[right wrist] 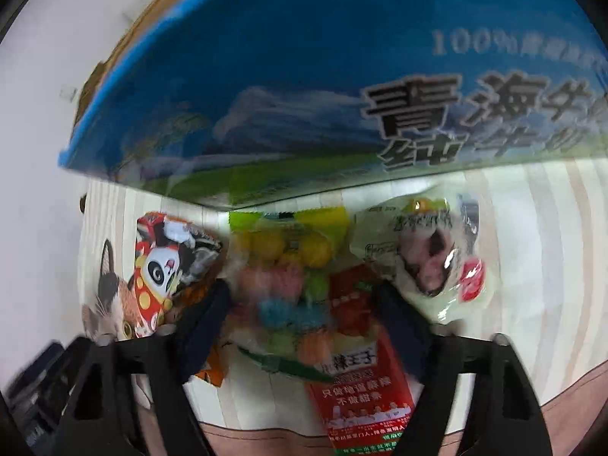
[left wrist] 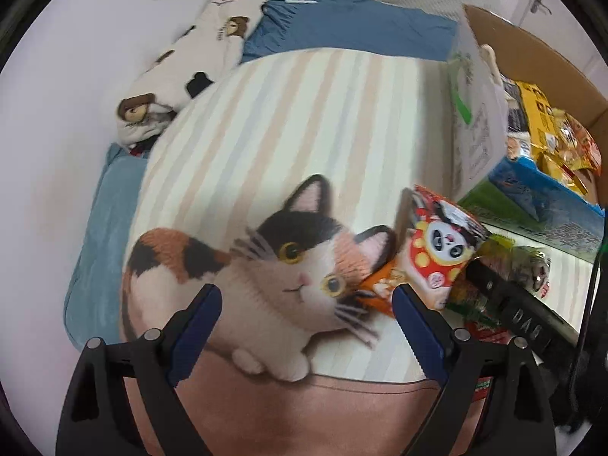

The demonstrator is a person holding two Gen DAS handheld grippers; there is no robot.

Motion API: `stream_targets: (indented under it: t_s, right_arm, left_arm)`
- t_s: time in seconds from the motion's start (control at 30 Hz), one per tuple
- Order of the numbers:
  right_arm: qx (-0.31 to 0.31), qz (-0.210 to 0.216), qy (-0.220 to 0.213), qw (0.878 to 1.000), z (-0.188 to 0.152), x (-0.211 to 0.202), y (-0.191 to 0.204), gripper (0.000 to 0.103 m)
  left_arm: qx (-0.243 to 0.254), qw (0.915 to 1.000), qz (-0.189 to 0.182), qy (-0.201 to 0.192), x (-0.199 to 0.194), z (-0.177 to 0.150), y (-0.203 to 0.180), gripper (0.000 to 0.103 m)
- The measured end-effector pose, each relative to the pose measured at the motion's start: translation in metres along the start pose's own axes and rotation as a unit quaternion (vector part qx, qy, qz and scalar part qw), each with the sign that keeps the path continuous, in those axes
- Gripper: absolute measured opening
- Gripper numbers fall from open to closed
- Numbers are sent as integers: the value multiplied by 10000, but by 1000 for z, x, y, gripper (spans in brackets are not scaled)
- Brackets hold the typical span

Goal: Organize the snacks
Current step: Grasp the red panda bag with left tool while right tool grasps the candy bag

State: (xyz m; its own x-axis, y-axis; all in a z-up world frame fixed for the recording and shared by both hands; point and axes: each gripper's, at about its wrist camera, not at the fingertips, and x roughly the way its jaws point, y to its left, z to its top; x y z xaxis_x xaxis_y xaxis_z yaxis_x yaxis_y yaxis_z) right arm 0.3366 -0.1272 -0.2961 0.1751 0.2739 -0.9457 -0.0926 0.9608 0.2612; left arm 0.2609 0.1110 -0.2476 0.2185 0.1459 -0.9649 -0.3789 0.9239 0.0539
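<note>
Surface: a bed, covered by a striped blanket with a printed cat (left wrist: 273, 266); the loose snacks lie on it in a small heap just in front of the box.
Box: an open cardboard box (left wrist: 539, 197) with blue printed sides stands on the bed; yellow and orange packets already lie inside, so it is judged to be the collecting place.
Snack heap: panda packet (right wrist: 167, 262), clear bag of coloured sweets (right wrist: 281, 281), red packet (right wrist: 361, 391) and pale bag (right wrist: 425, 250), touching or overlapping one another.
Right tool (right wrist: 304, 304): points steeply down over the heap, jaws partly closed on either side of the bag of coloured sweets; blur hides whether the pads press on it.
Left tool (left wrist: 307, 323): jaws spread wide with nothing between them, over the cat print, beside the panda packet (left wrist: 440, 247).
Reason for stance: the right tool takes one item; the left, judged to be waiting, stands clear.
Risk: overlapping wrappers may be dragged along with the bag.
</note>
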Motion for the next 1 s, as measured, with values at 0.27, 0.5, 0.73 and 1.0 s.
stream_targets:
  t_s: [0.27, 0.5, 0.73, 1.0]
  right_arm:
    - [2, 120, 337, 9994, -18, -20, -22, 57]
    - [24, 227, 516, 9984, -19, -30, -36, 65]
    - [-24, 178, 435, 9989, -18, -51, -52, 66]
    - [-243, 117, 408, 9988, 1, -65, -58, 66]
  left_arm:
    - [780, 9953, -356, 446, 27, 18, -47, 92]
    - [865, 9875, -1029, 823, 53, 36, -65, 92]
    - [1173, 9812, -1253, 879, 47, 31, -83, 92]
    - [1182, 9877, -768, 679, 49, 25, -86, 49]
